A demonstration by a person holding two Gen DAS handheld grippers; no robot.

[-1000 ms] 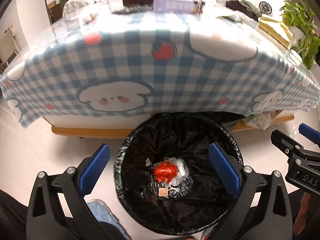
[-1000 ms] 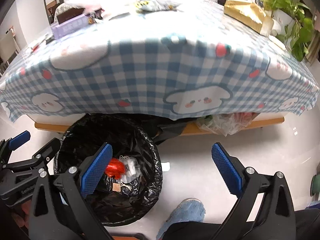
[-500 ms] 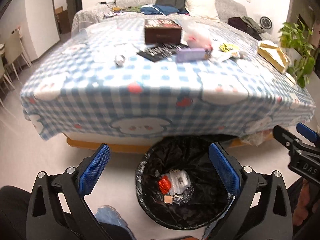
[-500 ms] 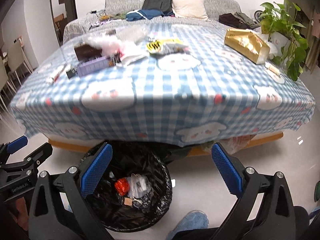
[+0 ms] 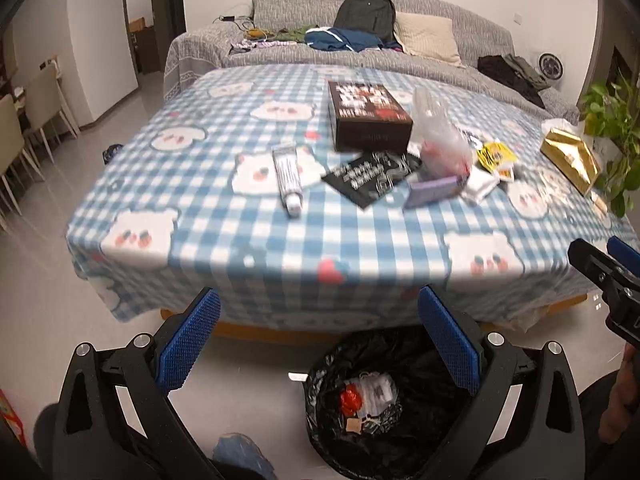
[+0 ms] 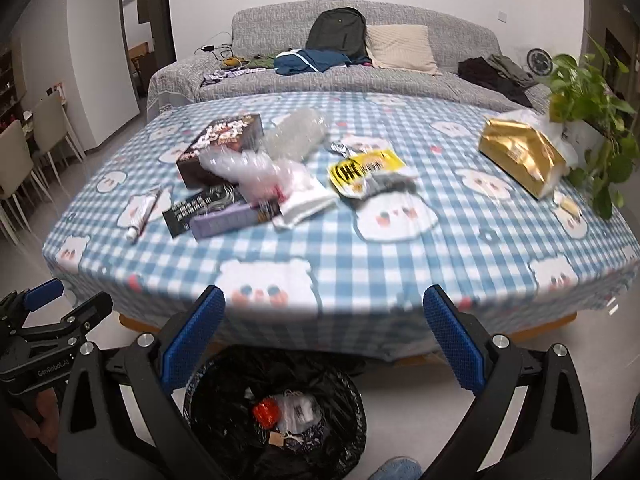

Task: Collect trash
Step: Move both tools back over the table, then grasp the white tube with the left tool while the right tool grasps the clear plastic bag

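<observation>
Checked cloth drapes the worktop (image 6: pixel 360 240) edge above the black-lined round bin (image 6: pixel 276 412); left tool (image 5: pixel 316 340) and right tool (image 6: pixel 324 336) gape, released.

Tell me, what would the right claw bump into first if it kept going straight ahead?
Probably the blue checked tablecloth: the open right claw points at the table's near edge, above the black trash bin. Depth is hard to judge, so it might instead skim over toward the yellow wrapper.

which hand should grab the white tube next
Left. The white tube lies nearly straight ahead of the open left tool; from the open right tool it sits far left.
</observation>
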